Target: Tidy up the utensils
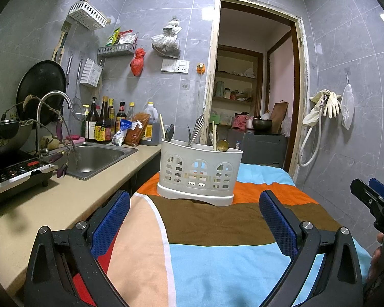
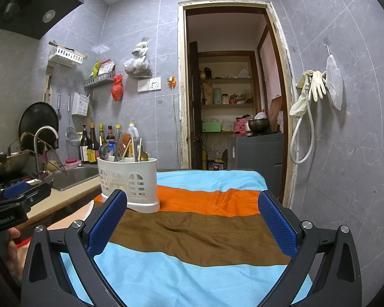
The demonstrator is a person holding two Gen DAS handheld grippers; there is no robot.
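Note:
A white slotted utensil holder [image 1: 199, 172] [image 2: 129, 179] stands upright on a striped cloth [image 1: 217, 230] [image 2: 204, 230]. Spoons, forks and chopsticks [image 1: 201, 133] [image 2: 125, 149] stick out of its top. My left gripper [image 1: 194, 225] is open, a short way in front of the holder, with nothing between its blue pads. My right gripper [image 2: 192, 225] is open too, to the right of the holder and over bare cloth. Each gripper shows at the edge of the other's view, held by a hand [image 1: 381, 255] [image 2: 10, 250].
A beige counter [image 1: 51, 204] runs along the left with a steel sink [image 1: 97, 157], a tap [image 1: 51, 107], sauce bottles [image 1: 107, 122] and a cooktop [image 1: 15, 171]. An open doorway [image 1: 253, 81] lies behind the table. A tiled wall with hanging gloves [image 2: 315, 87] and a hose stands at the right.

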